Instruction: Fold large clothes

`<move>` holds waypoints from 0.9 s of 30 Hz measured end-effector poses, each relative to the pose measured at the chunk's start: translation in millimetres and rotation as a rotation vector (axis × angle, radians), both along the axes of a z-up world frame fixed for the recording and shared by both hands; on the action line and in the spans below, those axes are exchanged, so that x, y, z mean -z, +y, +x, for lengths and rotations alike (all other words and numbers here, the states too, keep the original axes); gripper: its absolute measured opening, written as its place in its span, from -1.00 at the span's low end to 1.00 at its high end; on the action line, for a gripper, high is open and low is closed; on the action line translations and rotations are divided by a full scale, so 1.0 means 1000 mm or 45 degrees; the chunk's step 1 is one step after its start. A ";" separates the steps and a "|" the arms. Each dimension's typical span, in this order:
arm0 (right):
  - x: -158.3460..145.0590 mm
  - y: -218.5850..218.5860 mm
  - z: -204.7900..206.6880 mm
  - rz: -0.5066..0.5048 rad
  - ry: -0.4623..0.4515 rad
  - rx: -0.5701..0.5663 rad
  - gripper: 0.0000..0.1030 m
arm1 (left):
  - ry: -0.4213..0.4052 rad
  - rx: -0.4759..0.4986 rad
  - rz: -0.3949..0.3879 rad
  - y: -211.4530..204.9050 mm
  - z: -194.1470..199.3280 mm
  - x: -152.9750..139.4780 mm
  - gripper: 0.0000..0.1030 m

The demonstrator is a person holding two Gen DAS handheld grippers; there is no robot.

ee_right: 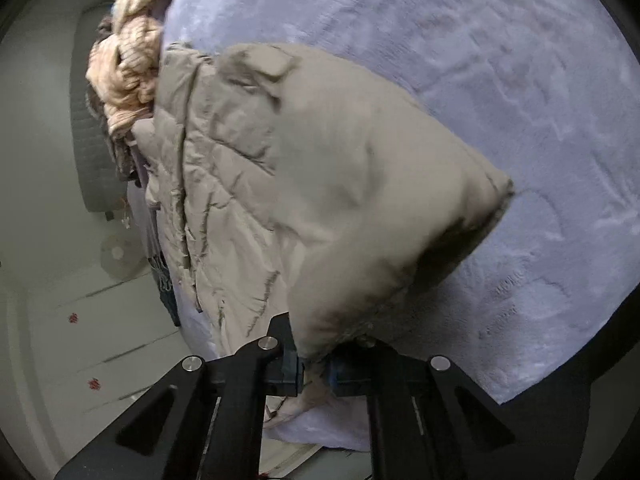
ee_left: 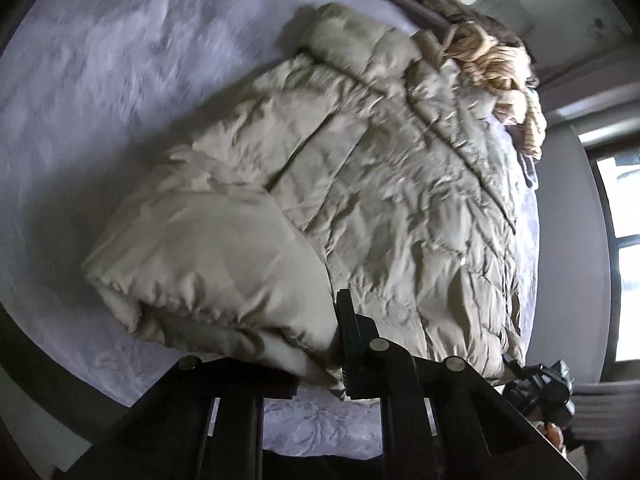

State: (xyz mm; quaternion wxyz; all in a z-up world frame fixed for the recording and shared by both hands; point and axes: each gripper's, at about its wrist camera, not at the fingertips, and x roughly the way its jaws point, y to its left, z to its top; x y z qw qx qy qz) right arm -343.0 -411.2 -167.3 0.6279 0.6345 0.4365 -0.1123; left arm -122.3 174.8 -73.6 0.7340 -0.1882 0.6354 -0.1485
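Observation:
A large beige quilted puffer coat (ee_left: 360,184) lies spread on a lavender bed cover (ee_left: 120,80). My left gripper (ee_left: 320,364) is shut on the coat's near edge, where a sleeve or flap (ee_left: 208,260) lies folded over the body. In the right wrist view the coat (ee_right: 248,184) hangs up from the bed cover (ee_right: 480,80), and my right gripper (ee_right: 314,368) is shut on a bunched corner of it, lifting a puffed fold (ee_right: 380,200). The right gripper also shows in the left wrist view (ee_left: 544,388), at the coat's lower right edge.
A heap of cream knitted and brown clothes (ee_left: 496,60) lies on the bed beyond the coat, also in the right wrist view (ee_right: 128,68). A window (ee_left: 628,260) is at the right. The bed's edge and light floor (ee_right: 100,340) lie left of the right gripper.

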 end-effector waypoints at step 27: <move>-0.143 -0.030 0.172 -0.528 -0.259 -0.485 -0.85 | -0.454 -0.075 0.067 -0.068 0.135 -0.130 -0.68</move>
